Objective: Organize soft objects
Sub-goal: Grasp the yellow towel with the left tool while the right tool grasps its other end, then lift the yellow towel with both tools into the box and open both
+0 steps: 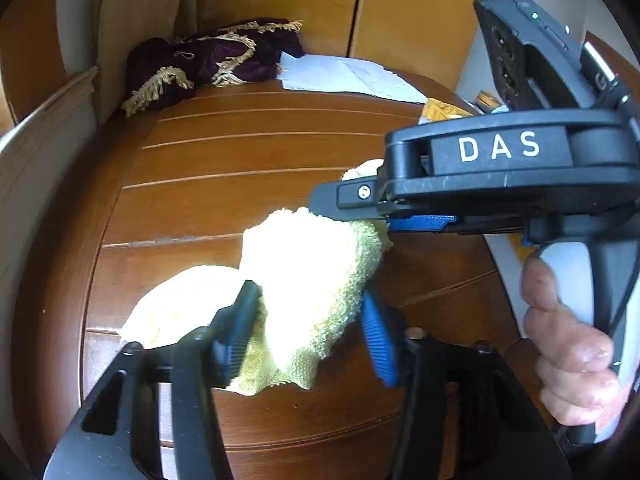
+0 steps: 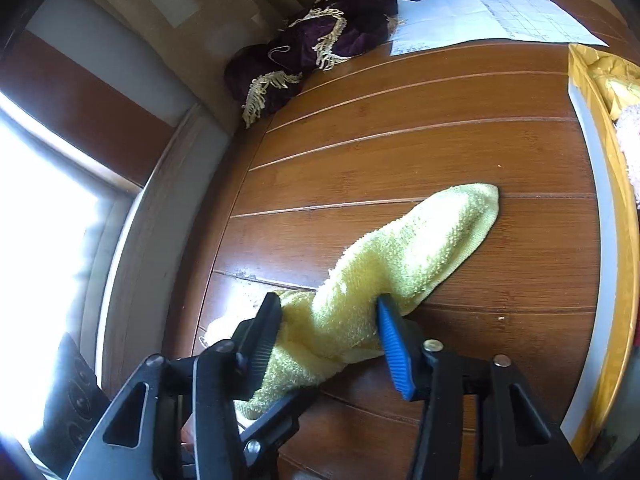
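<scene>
Left gripper (image 1: 306,320): fingers apart, straddling a raised fold of the yellow terry sock (image 1: 316,276), pads close to the cloth but clamping not clear. Right gripper (image 2: 326,340): fingers also apart around the sock's bunched end; whether they actually bite, cannot tell. Likely both ends are held to stretch or fold it. The sock lies on the wooden table (image 2: 420,152), near its front edge. In the right wrist view its long axis runs from the jaws diagonally up-right, toe toward the yellow box (image 2: 600,128). Purple fringed cloth (image 2: 320,44) and papers (image 2: 492,16) sit well apart, far side.
</scene>
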### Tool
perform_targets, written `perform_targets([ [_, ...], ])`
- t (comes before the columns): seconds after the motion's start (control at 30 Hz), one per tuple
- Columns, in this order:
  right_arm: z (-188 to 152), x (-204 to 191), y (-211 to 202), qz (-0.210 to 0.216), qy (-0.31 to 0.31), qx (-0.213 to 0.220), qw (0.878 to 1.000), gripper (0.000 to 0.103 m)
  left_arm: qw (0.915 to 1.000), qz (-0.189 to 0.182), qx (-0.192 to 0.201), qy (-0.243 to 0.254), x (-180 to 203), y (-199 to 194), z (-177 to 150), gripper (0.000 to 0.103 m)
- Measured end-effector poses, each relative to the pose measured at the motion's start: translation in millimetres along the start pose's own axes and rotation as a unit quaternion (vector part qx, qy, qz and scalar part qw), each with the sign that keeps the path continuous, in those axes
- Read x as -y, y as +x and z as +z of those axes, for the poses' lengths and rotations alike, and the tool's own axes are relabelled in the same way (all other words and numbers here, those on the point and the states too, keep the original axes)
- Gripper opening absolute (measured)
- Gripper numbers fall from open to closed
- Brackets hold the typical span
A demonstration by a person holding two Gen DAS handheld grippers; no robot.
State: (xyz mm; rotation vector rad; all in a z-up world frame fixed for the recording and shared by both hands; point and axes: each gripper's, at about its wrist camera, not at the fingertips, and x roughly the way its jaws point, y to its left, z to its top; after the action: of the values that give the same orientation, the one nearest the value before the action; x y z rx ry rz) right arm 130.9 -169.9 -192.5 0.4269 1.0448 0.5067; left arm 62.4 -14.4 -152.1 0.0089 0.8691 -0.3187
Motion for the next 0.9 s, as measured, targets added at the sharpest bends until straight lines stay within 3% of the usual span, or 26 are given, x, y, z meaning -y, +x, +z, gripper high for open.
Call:
perform_targets([
  [0.03,-0.3,-2.0,-0.9,-0.001,-0.005,0.005,1.0,0.039,1.0,-0.002,0.001,0.0,1.0,-0.7,-0.6,0.041],
  [0.1,-1.6,-7.3,-4.1,-0.013,-0.02,0.017,1.0,0.014,0.9999,-0.013,0.008,0.0,2.9,-3.8,-2.2,0.032],
  [0.17,-3.0,-11.9,-7.4,-0.031,-0.035,0.028,0.999,0.011,0.9996,-0.023,0.015,0.001,6.0,-7.6,-3.9,0.031],
  [0.33,-7.1,-14.4,-23.6,0.0,-0.051,0.05,0.997,0.008,0.9994,-0.031,0.014,-0.012,11.0,-10.6,-7.6,0.028],
  [0.57,-9.2,-13.5,-79.9,0.061,-0.066,0.128,0.988,0.008,0.9927,-0.086,0.08,-0.025,28.4,-47.7,-2.2,0.028],
  [0.9,-8.3,11.8,-183.0,0.053,-0.087,0.241,0.965,0.008,0.9796,-0.17,0.108,0.006,95.6,-73.0,38.8,0.028],
])
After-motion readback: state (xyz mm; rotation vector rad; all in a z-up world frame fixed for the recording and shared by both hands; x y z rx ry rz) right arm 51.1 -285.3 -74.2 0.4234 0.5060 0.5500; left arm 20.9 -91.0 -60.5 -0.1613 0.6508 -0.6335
